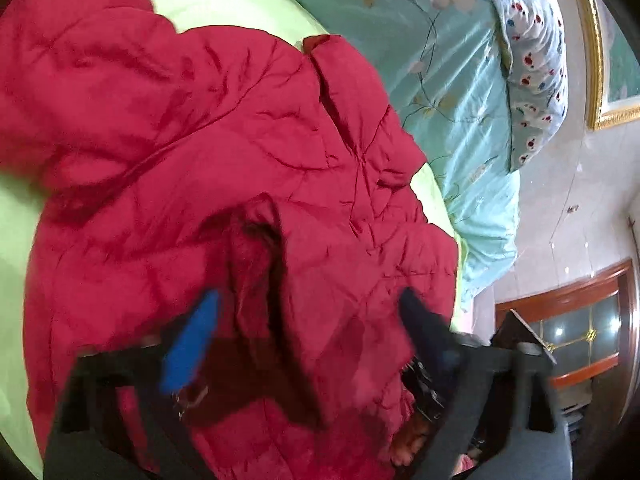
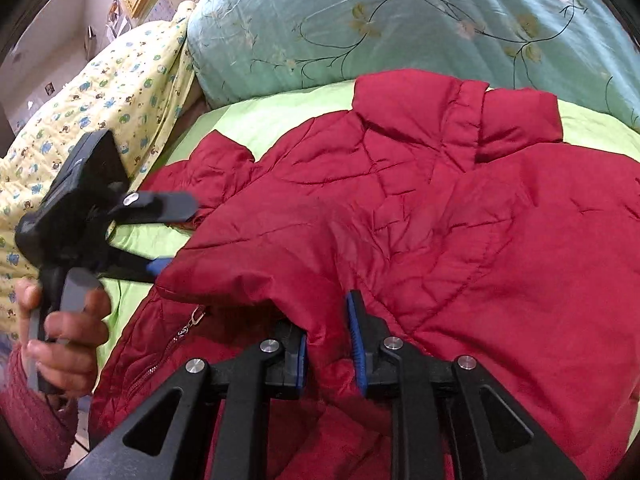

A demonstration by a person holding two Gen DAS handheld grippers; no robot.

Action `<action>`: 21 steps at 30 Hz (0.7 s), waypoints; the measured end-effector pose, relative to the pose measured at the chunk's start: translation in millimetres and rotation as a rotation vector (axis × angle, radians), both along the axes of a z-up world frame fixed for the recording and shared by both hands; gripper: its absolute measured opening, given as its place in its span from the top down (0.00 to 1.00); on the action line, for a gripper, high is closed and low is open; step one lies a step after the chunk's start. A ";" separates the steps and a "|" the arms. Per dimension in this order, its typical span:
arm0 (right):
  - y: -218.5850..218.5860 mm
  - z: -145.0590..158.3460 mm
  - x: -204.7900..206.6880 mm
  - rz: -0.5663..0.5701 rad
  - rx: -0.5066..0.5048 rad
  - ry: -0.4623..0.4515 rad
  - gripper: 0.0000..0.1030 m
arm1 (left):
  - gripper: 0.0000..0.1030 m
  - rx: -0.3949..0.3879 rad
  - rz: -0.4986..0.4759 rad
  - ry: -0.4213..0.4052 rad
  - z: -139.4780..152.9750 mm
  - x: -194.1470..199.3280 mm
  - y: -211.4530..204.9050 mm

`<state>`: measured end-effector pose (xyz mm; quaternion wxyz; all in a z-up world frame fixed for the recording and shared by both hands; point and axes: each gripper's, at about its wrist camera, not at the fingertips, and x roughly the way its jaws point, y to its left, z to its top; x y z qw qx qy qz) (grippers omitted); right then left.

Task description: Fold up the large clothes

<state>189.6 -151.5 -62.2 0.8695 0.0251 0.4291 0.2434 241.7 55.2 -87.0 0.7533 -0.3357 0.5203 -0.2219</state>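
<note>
Right wrist view: both grippers work on a red puffy jacket on the bed.

Up close, the right gripper pinches a fold of the red jacket between its blue pads. The left gripper is off to the side with its fingers spread wide around the edge of a sleeve flap, not squeezing it. A hand holds its handle. The jacket lies on a green sheet on the bed, collar up near a blue flowery quilt. A yellow blanket sits further out. One sleeve looks laid over the body, so the folding seems only begun. The jacket is wide and bumpy, with more folds to make.
</note>
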 end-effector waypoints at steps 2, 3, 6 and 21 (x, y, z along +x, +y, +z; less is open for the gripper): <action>0.9 -1.1 0.6 -0.001 0.009 -0.003 0.80 | 0.67 0.010 -0.009 -0.003 -1.7 5.0 -1.6; 2.7 -1.3 0.8 -0.003 0.006 -0.006 0.79 | 0.77 0.012 -0.010 -0.011 -2.1 7.4 -1.1; 2.3 -1.1 1.2 -0.006 -0.006 -0.004 0.75 | 0.87 0.023 -0.018 -0.047 4.9 9.8 2.7; -89.3 16.1 7.9 -0.287 0.047 -0.036 0.63 | 0.89 0.612 -0.020 -0.353 43.3 6.6 -10.4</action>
